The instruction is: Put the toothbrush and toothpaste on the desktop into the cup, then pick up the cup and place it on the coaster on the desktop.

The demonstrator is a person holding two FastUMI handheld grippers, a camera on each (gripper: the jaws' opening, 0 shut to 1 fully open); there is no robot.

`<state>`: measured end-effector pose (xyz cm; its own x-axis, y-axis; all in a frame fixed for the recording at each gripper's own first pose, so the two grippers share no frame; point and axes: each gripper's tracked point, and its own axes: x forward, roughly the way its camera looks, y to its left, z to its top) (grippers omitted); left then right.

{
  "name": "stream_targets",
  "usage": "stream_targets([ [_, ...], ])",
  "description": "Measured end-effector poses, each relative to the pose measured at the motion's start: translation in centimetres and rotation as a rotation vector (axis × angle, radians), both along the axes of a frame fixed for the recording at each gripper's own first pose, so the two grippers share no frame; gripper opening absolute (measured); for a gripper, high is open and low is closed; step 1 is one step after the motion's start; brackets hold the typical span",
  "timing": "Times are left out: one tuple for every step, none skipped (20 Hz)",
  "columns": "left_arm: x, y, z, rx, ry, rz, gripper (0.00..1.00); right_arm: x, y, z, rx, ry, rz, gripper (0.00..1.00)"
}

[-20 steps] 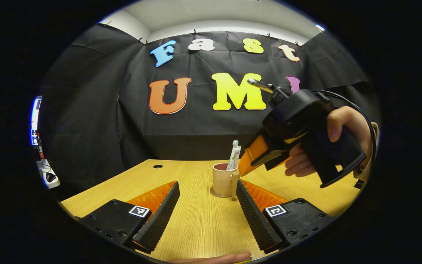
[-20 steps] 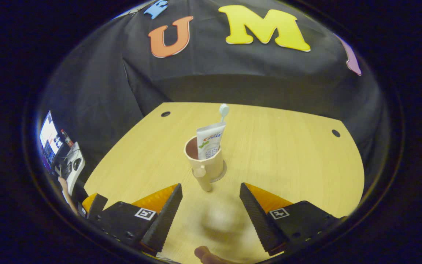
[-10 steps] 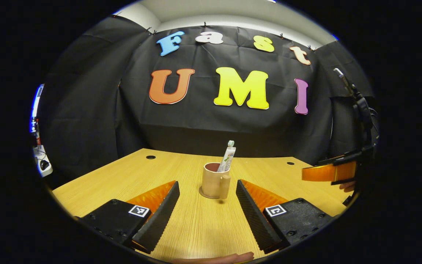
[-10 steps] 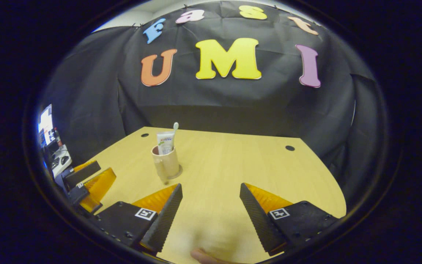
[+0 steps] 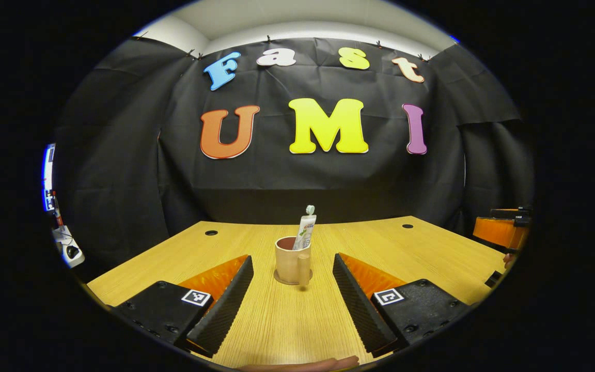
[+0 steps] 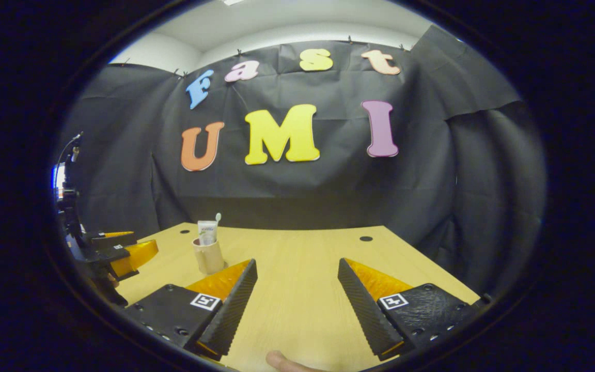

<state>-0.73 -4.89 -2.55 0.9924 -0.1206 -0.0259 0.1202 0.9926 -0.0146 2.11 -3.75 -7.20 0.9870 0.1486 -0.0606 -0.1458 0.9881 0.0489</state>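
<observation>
Left gripper point(image 5: 292, 305): jaws spread wide, nothing between them, just bare wood. It sits low over the near end of the desk, pointing straight at the cup. In the right gripper view you can spot it off at the left edge point(image 6: 122, 250), orange fingers sticking out over the desk.

Right gripper point(image 6: 297, 305): also wide open and empty, low over the desk. The cup sits off to the left of its fingers, partly behind the left fingertip. From the left gripper view a bit of it pokes in at the far right edge point(image 5: 501, 232).

Cup point(image 5: 290, 261): tan, upright, handle facing the left gripper's camera. It's standing on the coaster, well apart from both grippers. Also seen in the right gripper view point(image 6: 208, 256).

Coaster point(image 5: 280, 280): thin round disc, just a rim peeking out under the cup's base.

Toothpaste point(image 5: 305, 233): white tube standing in the cup, leaning a bit to the right, top end sticking well above the rim.

Toothbrush point(image 5: 310, 209): in the cup too, only the pale head shows above the tube.

Desk point(image 5: 421, 253): light wood, with small dark round holes near the back edge.

Thumb point(image 6: 284, 360): a fingertip pokes in at the bottom of the right gripper view.
</observation>
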Motion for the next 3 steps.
stream_targets([
  [-0.2, -0.38, -0.09, 0.0, 0.007, -0.007, 0.98, 0.06, -0.33, -0.32, -0.01, -0.001, -0.015, 0.95],
  [-0.41, -0.57, -0.01, 0.001, 0.01, -0.009, 0.98, 0.01, -0.4, -0.69, -0.013, 0.004, -0.015, 0.95],
  [-0.6, -0.61, 0.19, -0.001, 0.006, -0.004, 0.98, -0.08, -0.37, -1.07, -0.009, 0.018, -0.01, 0.94],
])
